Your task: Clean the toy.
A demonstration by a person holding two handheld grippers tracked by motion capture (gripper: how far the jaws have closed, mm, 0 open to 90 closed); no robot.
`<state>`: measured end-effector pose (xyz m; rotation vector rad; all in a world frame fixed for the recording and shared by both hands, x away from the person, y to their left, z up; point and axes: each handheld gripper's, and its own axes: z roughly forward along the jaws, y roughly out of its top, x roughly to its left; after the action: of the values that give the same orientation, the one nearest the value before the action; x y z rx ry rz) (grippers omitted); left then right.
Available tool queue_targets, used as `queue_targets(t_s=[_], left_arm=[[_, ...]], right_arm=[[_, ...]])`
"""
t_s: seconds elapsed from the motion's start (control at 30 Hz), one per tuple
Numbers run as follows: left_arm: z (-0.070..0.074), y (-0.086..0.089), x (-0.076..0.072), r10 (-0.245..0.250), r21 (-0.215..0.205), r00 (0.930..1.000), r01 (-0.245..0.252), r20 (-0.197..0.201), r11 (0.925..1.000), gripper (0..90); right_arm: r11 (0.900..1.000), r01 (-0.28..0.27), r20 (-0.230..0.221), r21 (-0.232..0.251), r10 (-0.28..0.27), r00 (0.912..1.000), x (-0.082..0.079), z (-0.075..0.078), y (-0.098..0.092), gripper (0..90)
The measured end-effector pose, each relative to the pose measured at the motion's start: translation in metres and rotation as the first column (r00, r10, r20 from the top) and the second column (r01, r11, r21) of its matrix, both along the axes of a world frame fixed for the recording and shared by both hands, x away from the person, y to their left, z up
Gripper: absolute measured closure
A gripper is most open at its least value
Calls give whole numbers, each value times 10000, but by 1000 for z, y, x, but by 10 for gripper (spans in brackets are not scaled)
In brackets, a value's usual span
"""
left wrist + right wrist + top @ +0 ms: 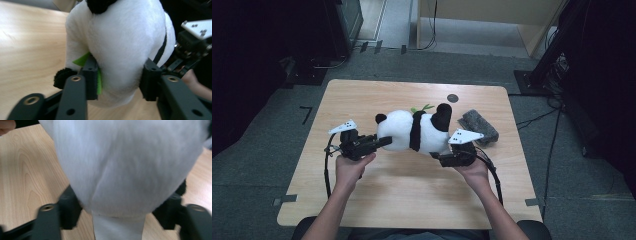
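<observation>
On the left, the left tool (381, 141) reaches in level from the person's left hand (353, 167), its jaws set around the white head end of the plush panda (414, 131). In the left gripper view the two pads (90, 75) press into the soft white fur from either side — a green felt leaf (81, 60) is caught against the left pad and a small black ear (63, 77) sticks out just beside it. The jaws stand fairly wide, yet they are clamped on the toy.

The panda lies on its side near the middle of the wooden table (402, 190), stretched between the two tools, with a black band across its body and a black limb pointing up at the far side.

Further right, the right tool (443, 158) comes in from the person's right hand (475, 172) at the panda's rear end. In the right gripper view the white plush (125, 170) bulges between the jaws and both pads (71, 207) sit against its sides — the fabric looks pinched in, so this tool grips the toy too.

Just beyond the right tool, a grey fuzzy cloth (478, 125) lies on the table, near the panda.
</observation>
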<state>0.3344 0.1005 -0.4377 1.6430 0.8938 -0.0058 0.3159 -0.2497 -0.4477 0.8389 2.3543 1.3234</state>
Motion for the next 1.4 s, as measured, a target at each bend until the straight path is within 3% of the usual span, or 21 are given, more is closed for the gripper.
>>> queue_targets(t_s=[0.13, 0.2, 0.23, 0.3, 0.37, 0.4, 0.53, 0.63, 0.83, 0.9, 0.97, 1.03, 1.1, 1.13, 1.2, 1.3, 1.4], left_arm=[[-5, -8, -2, 18, 1139, 9950, -133, 1002, 9934, 388], [-8, -12, -2, -49, 1892, 9911, -205, 1327, 9817, 329], [-10, -16, -3, -167, 2421, 9881, -212, 1532, 9700, 315], [-12, -19, -4, -267, 2810, 9860, -209, 1645, 9595, 287], [-12, -18, -3, -316, 2575, 9896, -57, 1403, 9663, 286], [-13, -16, -1, -305, 2251, 9931, 42, 1135, 9743, 290], [-16, -10, 2, -295, 1446, 9987, 231, 421, 9892, 298], [-17, -10, 1, -401, 1419, 9991, 383, 103, 9891, 298], [-22, -12, 4, -320, 1400, 9975, 405, -623, 9893, 294], [-22, -12, 4, -260, 1399, 9979, 341, -594, 9896, 289], [-21, -13, 3, -170, 1589, 9995, 212, -277, 9871, 280], [-20, -14, 0, -131, 1932, 9999, 122, 35, 9811, 277], [-18, -16, -3, -134, 2353, 9990, 28, 436, 9719, 272], [-18, -16, -3, -154, 2348, 9991, 54, 406, 9720, 272], [-19, -14, -2, -162, 1890, 9999, 151, 44, 9819, 269], [-20, -11, -1, -110, 1538, 9999, 122, -84, 9880, 269], [-20, -14, -2, 129, 2040, 9998, -163, 179, 9788, 269]], right_arm=[[10000, 28, -814, -7, -29, 9967, 5, -2, -2, 402], [9997, 121, -1213, 220, -94, 9926, 8, -1, -6, 407], [9993, 169, -1328, 333, -123, 9911, 8, 0, -7, 408], [9975, 302, -1558, 639, -199, 9876, 8, 2, -10, 409], [9966, 312, -1644, 765, -182, 9862, 8, 4, -13, 406], [9963, 256, -1628, 818, -120, 9866, 8, 5, -14, 403], [9905, 334, -1617, 1336, -114, 9868, 5, 11, -18, 354], [9925, 350, -1490, 1172, -172, 9887, 0, 14, -17, 321], [9927, 528, -1884, 1087, -316, 9816, -2, 13, -17, 300], [9926, 537, -1942, 1085, -318, 9804, -2, 14, -17, 297], [9918, 568, -1980, 1144, -332, 9796, -2, 14, -17, 292], [9908, 637, -2110, 1195, -373, 9768, -2, 14, -17, 290], [9879, 811, -2499, 1320, -461, 9672, -1, 15, -17, 290], [9863, 894, -2637, 1383, -503, 9633, -2, 16, -17, 293], [9840, 1083, -2813, 1413, -650, 9574, -3, 18, -16, 292], [9811, 1155, -2667, 1550, -710, 9612, -7, 23, -16, 287], [9837, 1168, -2192, 1368, -849, 9720, -7, 20, -14, 281]])
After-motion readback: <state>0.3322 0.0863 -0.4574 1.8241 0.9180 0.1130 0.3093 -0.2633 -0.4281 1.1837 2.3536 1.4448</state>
